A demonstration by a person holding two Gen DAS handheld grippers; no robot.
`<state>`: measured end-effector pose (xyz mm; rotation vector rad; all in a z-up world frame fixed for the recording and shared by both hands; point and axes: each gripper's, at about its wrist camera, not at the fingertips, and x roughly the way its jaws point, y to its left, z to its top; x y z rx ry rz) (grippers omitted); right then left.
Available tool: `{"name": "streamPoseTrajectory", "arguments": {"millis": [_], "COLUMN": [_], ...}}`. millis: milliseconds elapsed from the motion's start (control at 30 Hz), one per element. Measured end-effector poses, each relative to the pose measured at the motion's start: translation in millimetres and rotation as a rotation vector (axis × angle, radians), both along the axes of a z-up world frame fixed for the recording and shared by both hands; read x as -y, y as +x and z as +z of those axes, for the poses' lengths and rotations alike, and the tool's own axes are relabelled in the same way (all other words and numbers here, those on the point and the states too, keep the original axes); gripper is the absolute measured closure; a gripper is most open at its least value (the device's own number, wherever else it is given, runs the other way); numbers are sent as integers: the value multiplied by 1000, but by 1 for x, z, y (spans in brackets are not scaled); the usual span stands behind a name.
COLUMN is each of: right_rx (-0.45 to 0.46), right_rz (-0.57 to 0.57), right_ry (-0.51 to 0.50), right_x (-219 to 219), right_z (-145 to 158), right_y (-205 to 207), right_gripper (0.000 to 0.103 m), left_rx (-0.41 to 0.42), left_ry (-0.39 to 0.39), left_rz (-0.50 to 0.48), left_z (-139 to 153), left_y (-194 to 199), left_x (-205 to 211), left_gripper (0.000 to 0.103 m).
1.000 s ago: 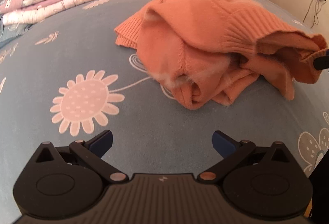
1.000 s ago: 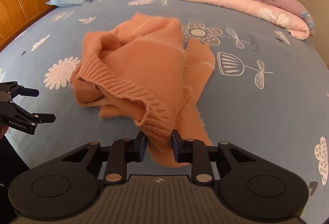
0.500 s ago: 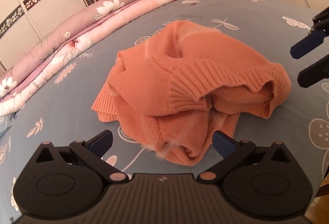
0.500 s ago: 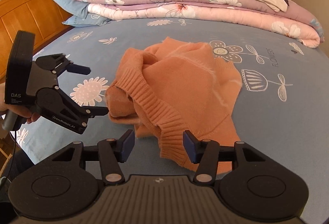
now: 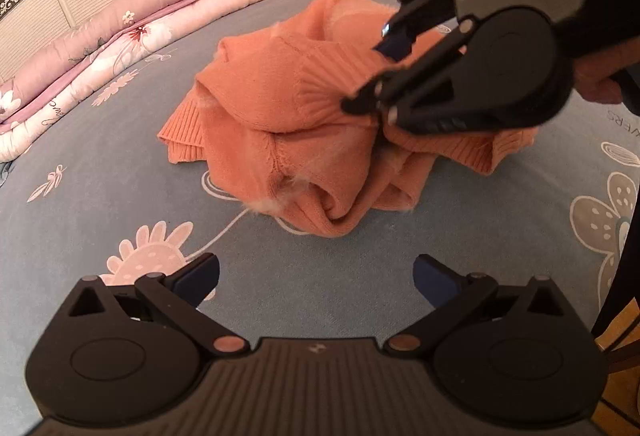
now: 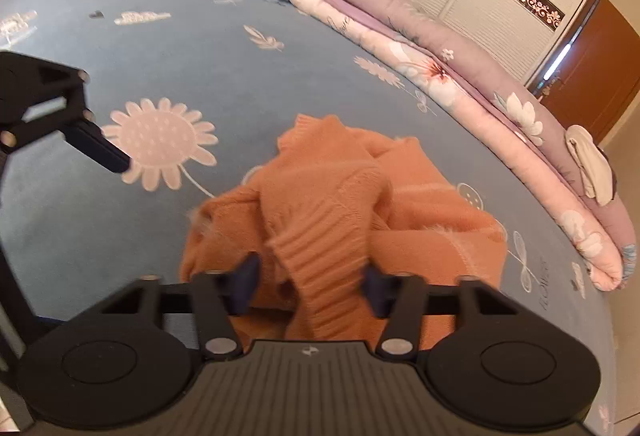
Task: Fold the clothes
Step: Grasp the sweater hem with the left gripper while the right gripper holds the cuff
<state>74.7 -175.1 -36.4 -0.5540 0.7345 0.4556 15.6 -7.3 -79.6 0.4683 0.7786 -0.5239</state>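
An orange sweater [image 5: 304,116] lies crumpled in a heap on the blue flowered bedsheet [image 5: 100,196], near the middle of the bed. The left gripper [image 5: 316,278] hovers short of it, fingers spread wide and holding nothing, the heap at its 12 o'clock. The right gripper [image 6: 310,276] is down over the heap, fingers apart, with a ribbed band of the sweater between them; it may be touching, but blur hides this. A folded pink quilt [image 6: 460,84] lies at its 2 o'clock.
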Motion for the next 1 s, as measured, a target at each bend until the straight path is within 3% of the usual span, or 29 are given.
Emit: {"name": "streamPoseTrajectory", "arguments": {"millis": [200, 300, 433, 533, 600, 633, 733, 767, 800, 867, 1000], "right_rx": [-172, -231, -259, -270, -277, -281, -288, -289, -289, -288, -252], "right_rz": [-165, -223, -248, -247, -247, -249, -253, -253, -253, -253, -245], "right_ry": [387, 523, 587, 572, 566, 568, 571, 570, 569, 565, 574], "right_x": [67, 100, 123, 125, 123, 123, 123, 123, 124, 125, 133], "right_z": [50, 69, 83, 81, 76, 74, 69, 68, 69, 70, 76], "right_y": [14, 14, 5, -2, -5, -6, -10, -10, -10, -10, -16], "right_gripper": [87, 87, 86, 86, 86, 86, 86, 86, 86, 86, 77], "left_rx": [178, 279, 419, 499, 549, 568, 574, 573, 562, 518, 394], "left_ry": [4, 4, 19, 101, 161, 185, 241, 258, 273, 285, 209], "left_rz": [-51, -79, -146, -250, -318, -344, -448, -477, -512, -565, -540], "left_z": [23, 36, 57, 61, 62, 63, 62, 59, 58, 55, 58], "left_y": [1, 2, 4, 3, 3, -1, -1, 2, 2, 2, 6], "left_x": [8, 13, 25, 43, 55, 62, 77, 82, 86, 92, 93], "left_gripper": [1, 1, 2, 4, 11, 21, 30, 41, 47, 78, 90]}}
